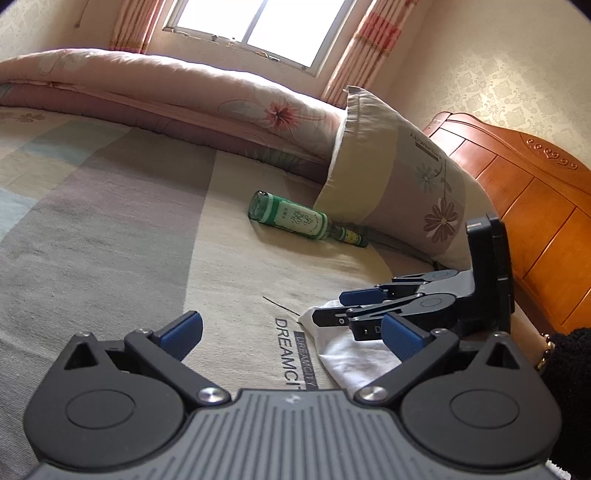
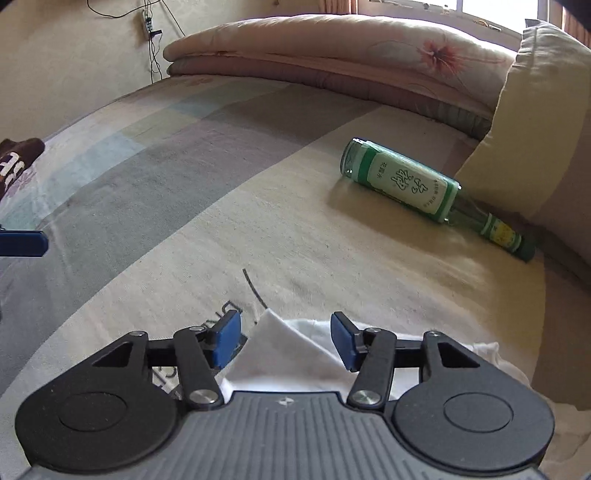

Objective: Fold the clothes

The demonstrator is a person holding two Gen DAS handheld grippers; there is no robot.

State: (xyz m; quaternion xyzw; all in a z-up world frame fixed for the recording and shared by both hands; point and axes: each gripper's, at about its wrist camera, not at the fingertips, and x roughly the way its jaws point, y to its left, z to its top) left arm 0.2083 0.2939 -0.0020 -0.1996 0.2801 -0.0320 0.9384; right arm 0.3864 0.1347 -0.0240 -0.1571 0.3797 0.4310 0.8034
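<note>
- Right now I see the bed filling both views, its sheet in grey, blue and beige blocks with printed lettering near my tools.
- Along the far side lies a folded pink quilt with a flower print, under a bright window with striped curtains.
- At the right a pillow leans up in front of the wooden headboard.
- My left hand-held gripper hovers low over the sheet with its blue pads wide apart, nothing between them.
- My right hand-held gripper also has its pads apart; in its own view a raised corner of the cloth sits between them, touching neither as far as I can tell.
- From the left view that right tool lies low on the cloth, just beyond my left tool's right finger.
- The white cloth, the thing to fold, lies crumpled on the beige part of the sheet, near the lettering and close to the bed's near edge.
- A green bottle lies on its side, neck toward the pillow, well apart from the cloth.
- A brown garment with white letters shows at the far left edge of the right view.
</note>
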